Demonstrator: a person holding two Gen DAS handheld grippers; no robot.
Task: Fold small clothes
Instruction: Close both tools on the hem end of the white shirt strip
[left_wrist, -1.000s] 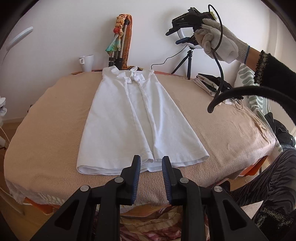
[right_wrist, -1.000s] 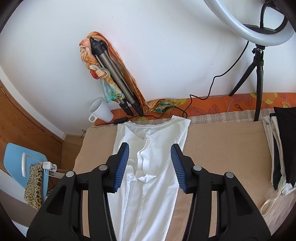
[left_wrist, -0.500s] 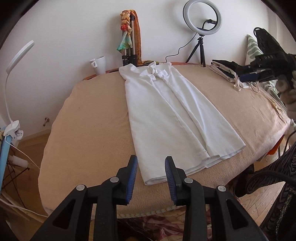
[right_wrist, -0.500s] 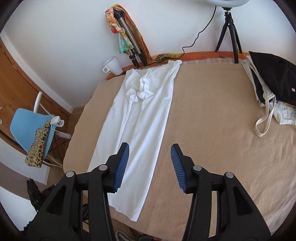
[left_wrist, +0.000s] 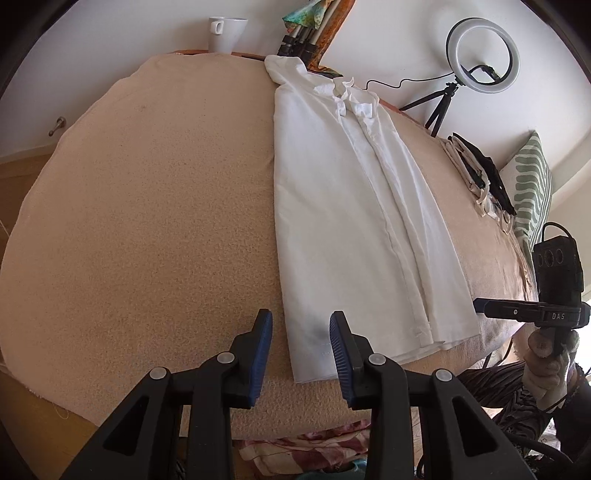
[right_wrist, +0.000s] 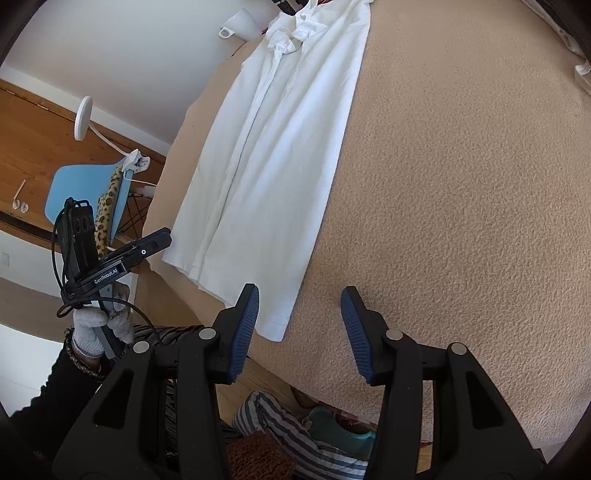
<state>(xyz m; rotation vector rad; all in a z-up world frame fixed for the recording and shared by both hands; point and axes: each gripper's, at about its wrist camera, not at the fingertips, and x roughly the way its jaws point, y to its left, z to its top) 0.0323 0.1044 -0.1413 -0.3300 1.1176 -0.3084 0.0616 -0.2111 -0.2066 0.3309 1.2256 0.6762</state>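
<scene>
White shirt (left_wrist: 354, 221) lies flat, sides folded in, hem at my near surface (left_wrist: 147, 221) edge. Both tongs, left (left_wrist: 301, 345) and right (right_wrist: 299, 325), hover released at its hem corners.

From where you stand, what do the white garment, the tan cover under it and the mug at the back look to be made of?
White garment: thin woven cloth, perhaps cotton or linen, matte, with soft creases and a stitched hem. Tan cover: nubby, pebbled fabric, like terry or fleece. Mug: smooth and white, probably glazed ceramic.

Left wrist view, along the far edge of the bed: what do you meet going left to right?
White mug → folded tripod wrapped in a colourful scarf → white shirt's collar → ring light on its small tripod → striped green cushion.
</scene>
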